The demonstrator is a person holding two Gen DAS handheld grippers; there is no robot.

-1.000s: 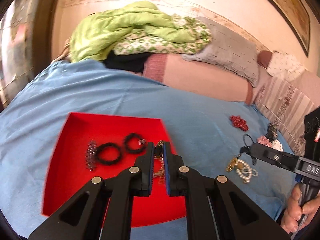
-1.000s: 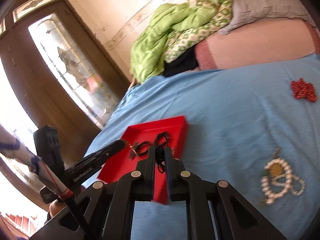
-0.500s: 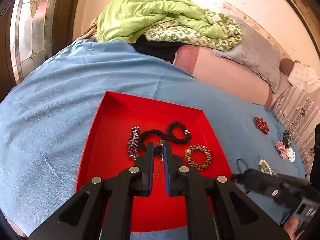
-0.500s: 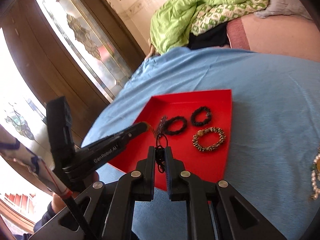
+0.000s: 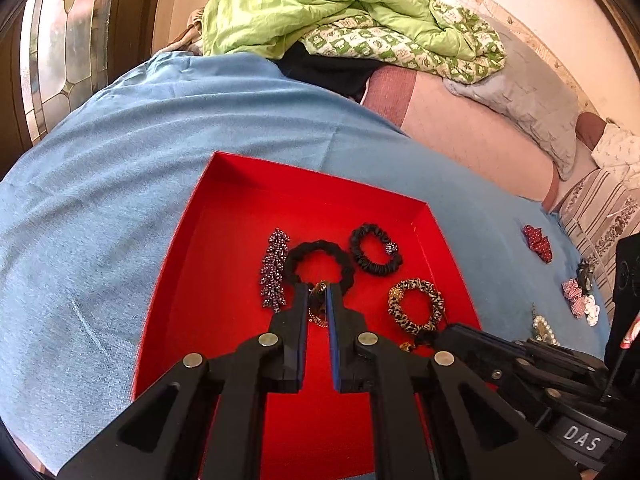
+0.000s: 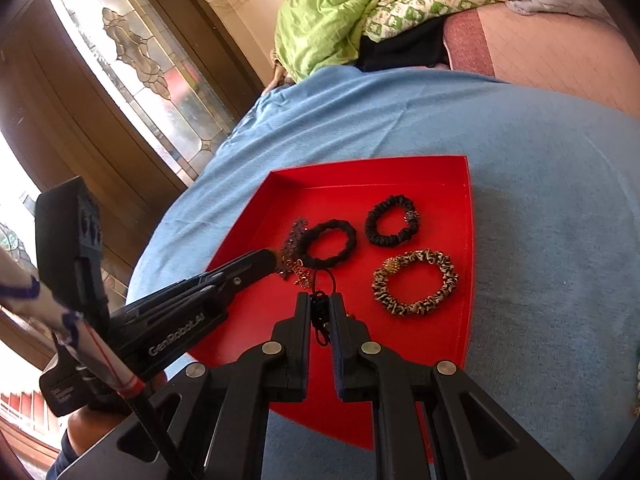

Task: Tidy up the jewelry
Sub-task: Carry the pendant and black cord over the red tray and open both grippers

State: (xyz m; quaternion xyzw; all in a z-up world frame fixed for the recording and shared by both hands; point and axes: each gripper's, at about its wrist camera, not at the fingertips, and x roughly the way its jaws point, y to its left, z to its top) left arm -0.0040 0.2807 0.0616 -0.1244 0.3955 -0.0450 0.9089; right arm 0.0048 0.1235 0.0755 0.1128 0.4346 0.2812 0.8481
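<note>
A gold chain (image 5: 317, 307) is pinched between the closed jaws of the left gripper (image 5: 318, 300), low over the red tray (image 5: 224, 216); a black cord (image 6: 319, 312) with a small loop is clamped the same way in the right gripper (image 6: 320, 304), over the tray's near part. Just ahead of the left tips lies a black scrunchie (image 5: 320, 262), with a purple beaded piece (image 5: 274, 270) to its left, a second black band (image 5: 375, 249) ahead and to the right, and a leopard band (image 5: 416, 306) to the right, close by the right tool's tips. So four pieces already lie in the tray and two more appear about to be set down. On the blue sheet (image 5: 120, 168) well to the right, red beads (image 5: 538, 242), a pearl string (image 5: 544, 326) and some small pink and white pieces (image 5: 580, 300) are yet to be gathered, so the job looks roughly half done. Both tools slant down toward the tray floor, tips converging near its middle, the right one reaching in from the side.
</note>
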